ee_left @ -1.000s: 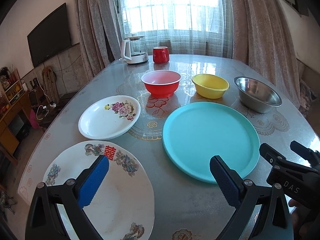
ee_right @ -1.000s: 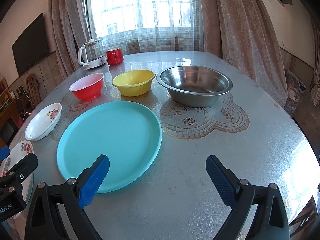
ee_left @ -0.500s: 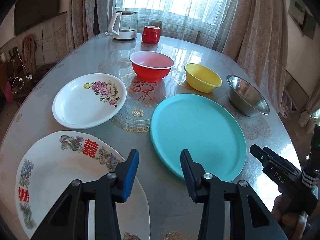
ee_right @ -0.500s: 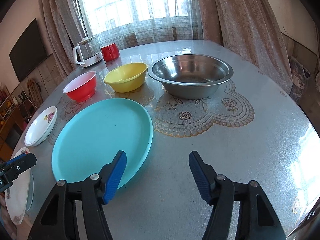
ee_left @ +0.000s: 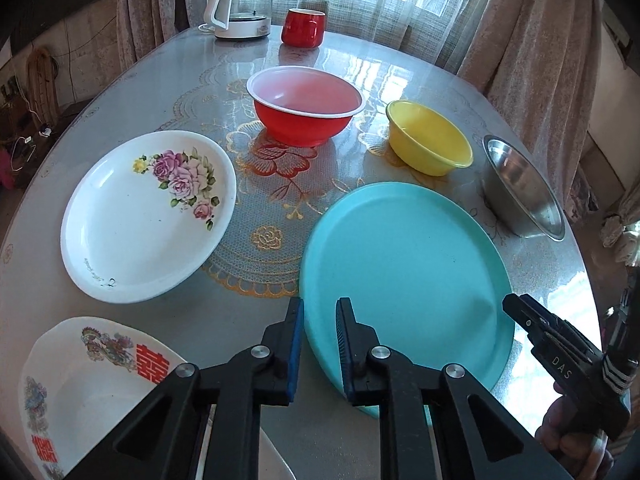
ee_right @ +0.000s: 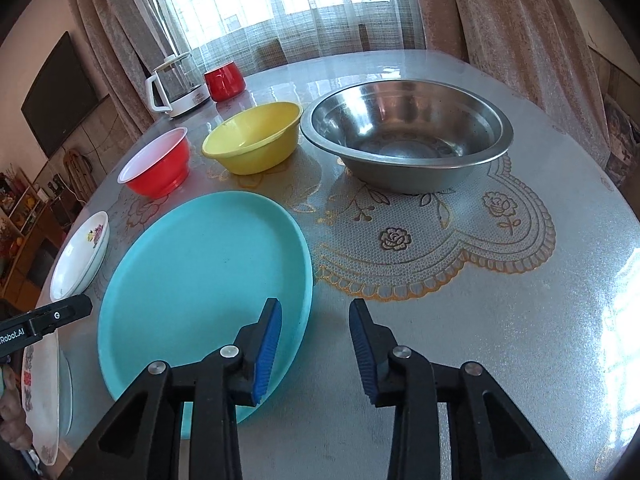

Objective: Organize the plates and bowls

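- Left wrist view: the left gripper (ee_left: 319, 336) is sitting right over the near-left rim of the big turquoise plate (ee_left: 404, 272). Its jaws are nearly shut with just a slim gap showing, and I can't tell if the pads are actually biting the rim.
- To the left, a strip of bare table (ee_left: 224, 320) is separating the turquoise plate from the white rose-print plate (ee_left: 148, 220) and the white plate with red characters (ee_left: 80, 392) at the near corner.
- The red bowl (ee_left: 306, 106), yellow bowl (ee_left: 428, 138) and steel bowl (ee_left: 520, 188) are lining up behind the plates, with a kettle (ee_left: 242, 4) and red mug (ee_left: 302, 28) at the far edge.
- The right gripper (ee_left: 560, 360) is poking in at lower right, next to the turquoise plate's right rim.
- Compared with a second ago, these jaws are way narrower, and they're now at the turquoise rim instead of spanning the gap between plates.
- Right wrist view: the right gripper (ee_right: 316, 344) is closing, still partly open. Its left pad is hovering over the plate's near-right edge and its right pad over bare table; nothing's gripped.
- Loads of open tabletop is stretching off to the right, in front of the steel bowl (ee_right: 406, 136).
- Versus a second ago, the jaws were spread wide; now they're much closer in.
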A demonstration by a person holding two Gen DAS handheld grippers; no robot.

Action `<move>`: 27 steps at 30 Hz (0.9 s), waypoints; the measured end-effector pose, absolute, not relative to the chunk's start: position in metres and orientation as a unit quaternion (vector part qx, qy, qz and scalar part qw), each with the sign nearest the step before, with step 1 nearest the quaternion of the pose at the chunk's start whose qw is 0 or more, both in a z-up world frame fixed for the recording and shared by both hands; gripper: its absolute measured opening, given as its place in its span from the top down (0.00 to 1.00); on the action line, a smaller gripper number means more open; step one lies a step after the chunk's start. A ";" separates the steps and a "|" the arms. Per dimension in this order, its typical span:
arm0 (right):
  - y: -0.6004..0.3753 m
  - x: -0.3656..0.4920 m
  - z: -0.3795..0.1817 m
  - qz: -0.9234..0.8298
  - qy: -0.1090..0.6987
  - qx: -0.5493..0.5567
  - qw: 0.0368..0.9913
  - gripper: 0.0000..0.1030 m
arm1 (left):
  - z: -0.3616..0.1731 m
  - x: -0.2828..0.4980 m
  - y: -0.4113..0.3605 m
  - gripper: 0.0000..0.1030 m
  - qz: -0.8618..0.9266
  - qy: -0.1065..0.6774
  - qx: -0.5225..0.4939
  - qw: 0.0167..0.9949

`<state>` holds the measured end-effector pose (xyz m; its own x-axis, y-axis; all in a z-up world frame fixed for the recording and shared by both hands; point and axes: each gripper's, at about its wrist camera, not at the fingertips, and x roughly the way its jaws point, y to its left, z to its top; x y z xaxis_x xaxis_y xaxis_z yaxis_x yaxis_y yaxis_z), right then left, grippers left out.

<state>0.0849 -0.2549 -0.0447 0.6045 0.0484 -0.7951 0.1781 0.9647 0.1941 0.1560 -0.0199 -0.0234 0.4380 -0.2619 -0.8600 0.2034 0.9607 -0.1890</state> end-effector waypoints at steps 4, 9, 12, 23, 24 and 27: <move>-0.251 0.088 -0.047 -0.036 0.444 0.108 0.889 0.71 | -0.032 0.165 -0.025 0.84 -0.137 0.521 -0.013 0.843; -0.247 0.088 -0.048 -0.018 0.446 0.092 0.890 0.84 | -0.035 0.172 -0.032 0.88 -0.132 0.520 0.012 0.844; -0.243 0.089 -0.048 -0.012 0.447 0.080 0.891 0.86 | -0.036 0.176 -0.030 0.89 -0.132 0.520 0.016 0.844; -0.244 0.087 -0.046 0.008 0.451 0.073 0.889 0.87 | -0.044 0.178 -0.035 0.89 -0.132 0.528 0.025 0.839; -0.244 0.087 -0.046 0.009 0.451 0.070 0.889 0.87 | -0.044 0.176 -0.035 0.89 -0.132 0.527 0.027 0.839; -0.249 0.085 -0.046 0.018 0.455 0.082 0.886 0.87 | -0.042 0.168 -0.035 0.90 -0.136 0.526 0.024 0.839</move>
